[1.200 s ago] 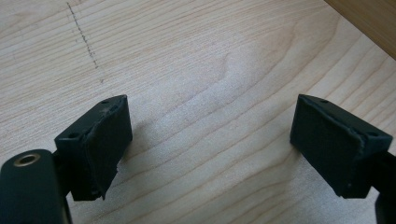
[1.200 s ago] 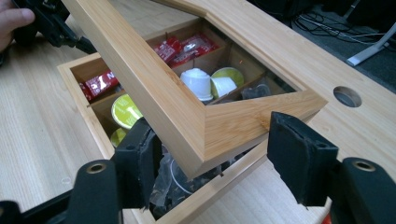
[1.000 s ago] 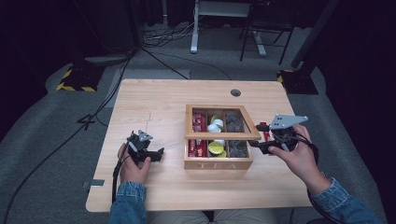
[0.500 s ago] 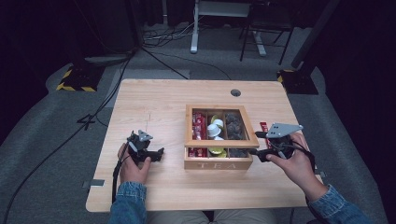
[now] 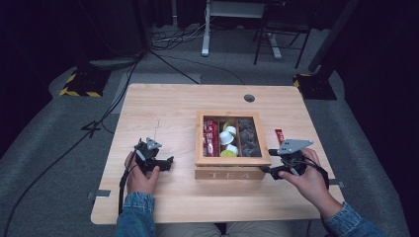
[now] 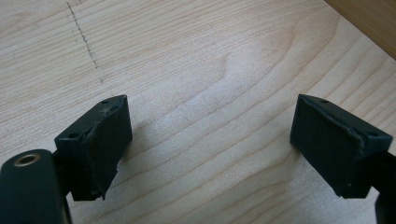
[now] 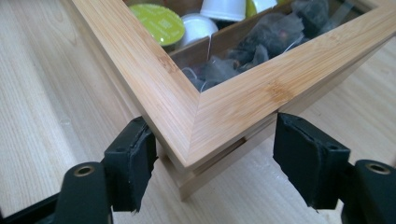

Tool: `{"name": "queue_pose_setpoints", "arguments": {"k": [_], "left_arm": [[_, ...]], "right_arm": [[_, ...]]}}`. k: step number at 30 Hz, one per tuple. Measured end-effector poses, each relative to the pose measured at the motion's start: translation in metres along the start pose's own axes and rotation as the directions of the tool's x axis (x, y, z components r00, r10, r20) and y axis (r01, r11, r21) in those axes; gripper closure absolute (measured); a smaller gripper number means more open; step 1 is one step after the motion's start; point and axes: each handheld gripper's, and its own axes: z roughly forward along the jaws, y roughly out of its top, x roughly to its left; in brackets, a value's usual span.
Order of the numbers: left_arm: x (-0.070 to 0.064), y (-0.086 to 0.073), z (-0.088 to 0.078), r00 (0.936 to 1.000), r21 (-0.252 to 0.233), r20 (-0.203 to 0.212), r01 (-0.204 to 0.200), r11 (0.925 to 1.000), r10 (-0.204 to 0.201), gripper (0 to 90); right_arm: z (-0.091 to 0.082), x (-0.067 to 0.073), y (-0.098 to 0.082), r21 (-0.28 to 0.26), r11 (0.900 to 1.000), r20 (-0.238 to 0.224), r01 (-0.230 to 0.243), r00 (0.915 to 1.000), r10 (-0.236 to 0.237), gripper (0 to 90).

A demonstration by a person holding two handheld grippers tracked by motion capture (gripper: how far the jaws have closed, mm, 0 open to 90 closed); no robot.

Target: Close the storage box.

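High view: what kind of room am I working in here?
Probably a lab or recording studio rather than a home: a lone wooden table on grey carpet, cables trailing across the floor, hazard-striped stand bases, dark surroundings.

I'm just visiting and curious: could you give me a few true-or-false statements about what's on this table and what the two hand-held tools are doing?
1. The wooden box has TEA written on its front. True.
2. The right tool has a corner of the box between its jaws. True.
3. The left tool is gripping a tea bag. False: its jaws stand open over bare table, with nothing between them.
4. The box's lid is wide open and leaning back. False: the glass-paned lid lies down on the box, and the contents show through it.
5. A red sachet lies on the table just right of the box. True.
6. The box stands on the floor. False: it stands on the table.
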Motion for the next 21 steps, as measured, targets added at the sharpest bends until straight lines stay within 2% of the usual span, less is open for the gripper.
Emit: {"name": "queue_pose_setpoints", "arguments": {"k": [12, 21], "left_arm": [[0.0000, 0.0000, 0.0000, 1.0000, 0.000, 0.000, 0.000, 1.0000, 0.000, 13.1], [0.0000, 0.0000, 0.0001, 1.0000, -0.001, 0.000, 0.001, 1.0000, -0.001, 13.1]], "right_arm": [[0.0063, 0.0019, -0.0087, 0.048, 0.998, -0.037, -0.043, 0.9983, 0.045, 36.2], [0.0073, 0.0018, -0.0093, 0.056, 0.996, -0.055, -0.072, 0.9957, 0.075, 35.2]]}}
